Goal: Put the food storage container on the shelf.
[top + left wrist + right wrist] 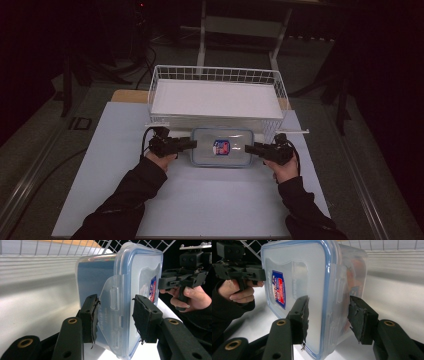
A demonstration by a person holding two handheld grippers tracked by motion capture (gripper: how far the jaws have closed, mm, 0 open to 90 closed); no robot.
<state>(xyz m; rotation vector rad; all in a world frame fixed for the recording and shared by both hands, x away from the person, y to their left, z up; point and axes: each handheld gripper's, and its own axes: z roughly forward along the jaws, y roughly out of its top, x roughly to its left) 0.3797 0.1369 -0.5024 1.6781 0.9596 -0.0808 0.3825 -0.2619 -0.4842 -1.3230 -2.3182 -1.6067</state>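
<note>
Now my left claw [115, 312] is pinching the left end of the clear plastic lunch box [140, 272]. One pad sits on the snap flap [113, 297] and the other on the blue-edged lid. My right claw [328, 315] has a pad on each side of the right end of the box. I cannot tell if those pads press on it.

The box sits between my two claws, low over the white table [200, 200]. It is just in front of the wire basket [215, 68], close to its front wall.

I think my job is to put the box in the basket. To do it well, I squeeze the right end first. Then I lift both ends together so the box stays flat. I go up higher than the wire wall before I push forward, so the box does not bump it. I hold tight and go slow, because the lid looks slippery.
</note>
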